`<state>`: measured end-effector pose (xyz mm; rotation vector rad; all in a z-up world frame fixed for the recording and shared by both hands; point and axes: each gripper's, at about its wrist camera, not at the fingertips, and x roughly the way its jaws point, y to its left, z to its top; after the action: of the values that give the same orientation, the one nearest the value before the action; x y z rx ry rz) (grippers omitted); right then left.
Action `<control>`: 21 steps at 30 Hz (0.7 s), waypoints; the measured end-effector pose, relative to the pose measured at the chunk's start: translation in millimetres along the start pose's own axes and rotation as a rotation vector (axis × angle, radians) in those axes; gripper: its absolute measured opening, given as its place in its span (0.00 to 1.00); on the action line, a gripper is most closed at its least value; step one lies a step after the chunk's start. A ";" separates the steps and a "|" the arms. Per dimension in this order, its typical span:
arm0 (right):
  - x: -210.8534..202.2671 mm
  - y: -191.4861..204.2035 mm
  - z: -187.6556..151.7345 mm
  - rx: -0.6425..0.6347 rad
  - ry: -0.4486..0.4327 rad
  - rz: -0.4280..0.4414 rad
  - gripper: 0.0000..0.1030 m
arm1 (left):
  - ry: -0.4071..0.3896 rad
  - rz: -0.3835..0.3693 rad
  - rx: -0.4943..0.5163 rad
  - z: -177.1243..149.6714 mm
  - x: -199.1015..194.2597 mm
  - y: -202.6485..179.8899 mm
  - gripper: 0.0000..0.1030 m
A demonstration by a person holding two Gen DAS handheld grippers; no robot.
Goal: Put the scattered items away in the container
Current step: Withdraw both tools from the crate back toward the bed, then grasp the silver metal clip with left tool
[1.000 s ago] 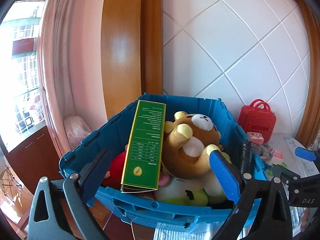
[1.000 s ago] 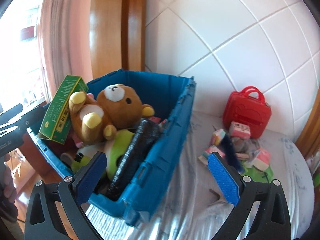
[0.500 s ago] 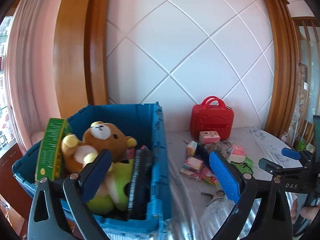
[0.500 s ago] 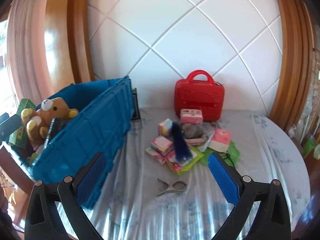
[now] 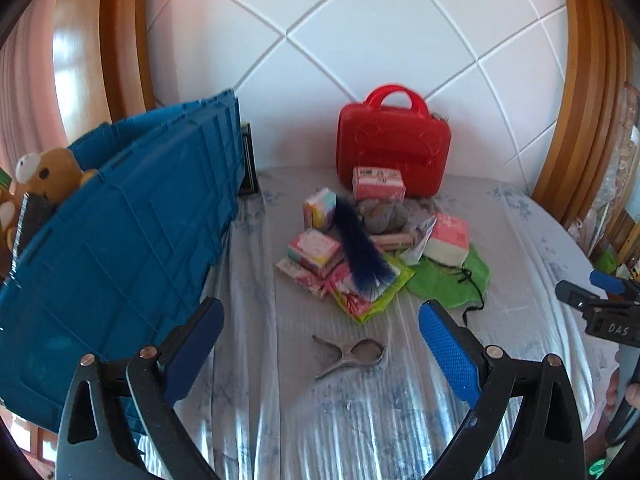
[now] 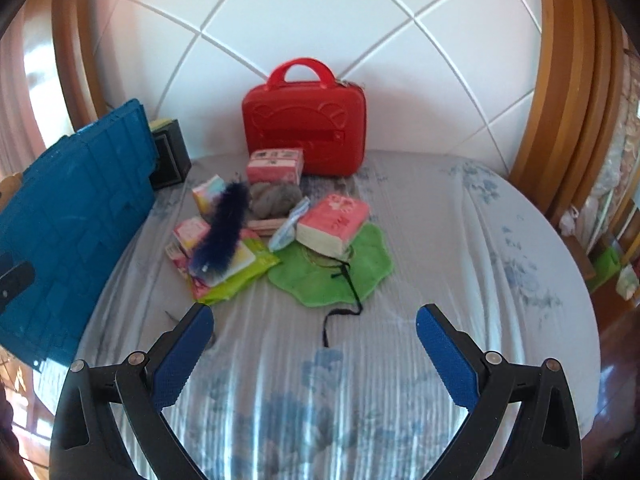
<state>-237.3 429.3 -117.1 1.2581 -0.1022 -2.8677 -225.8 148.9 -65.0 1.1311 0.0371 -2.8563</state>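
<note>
A blue crate (image 5: 120, 232) stands at the left with a brown teddy bear (image 5: 48, 172) showing over its rim. A heap of scattered items lies mid-table: a dark blue feather duster (image 5: 360, 252), pink tissue packs (image 5: 316, 248), grey yarn (image 5: 386, 216), a pink-covered block (image 6: 334, 222) on a green cloth (image 6: 340, 276). A metal clamp (image 5: 352, 354) lies nearer, just ahead of my left gripper (image 5: 320, 352), which is open and empty. My right gripper (image 6: 314, 348) is open and empty too, short of the green cloth. The crate (image 6: 68, 220) edges the right wrist view.
A red carry case (image 5: 394, 144) stands against the white tiled wall behind the heap. A small black box (image 6: 170, 152) sits behind the crate. Wooden frames (image 5: 580, 92) flank the wall. A striped grey-blue sheet (image 6: 460, 240) covers the surface, which curves off at the right.
Both views have swung right, from the crate's inside to the heap on the sheet. The crate has slid to the left edge. Both grippers stayed open.
</note>
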 end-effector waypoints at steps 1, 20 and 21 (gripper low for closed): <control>10.4 -6.5 -3.1 0.012 0.023 0.008 1.00 | 0.036 0.013 0.004 -4.5 13.3 -0.9 0.97; 155.6 34.3 -54.0 -0.034 0.347 0.091 1.00 | 0.424 -0.019 0.046 -93.0 184.7 2.8 0.74; 159.5 38.5 -55.4 -0.043 0.357 0.093 1.00 | 0.422 -0.018 0.053 -92.4 188.7 2.4 0.74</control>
<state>-305.3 382.4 -269.3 1.6807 -0.0917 -2.5075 -299.7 140.5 -261.5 1.7293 -0.0071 -2.5914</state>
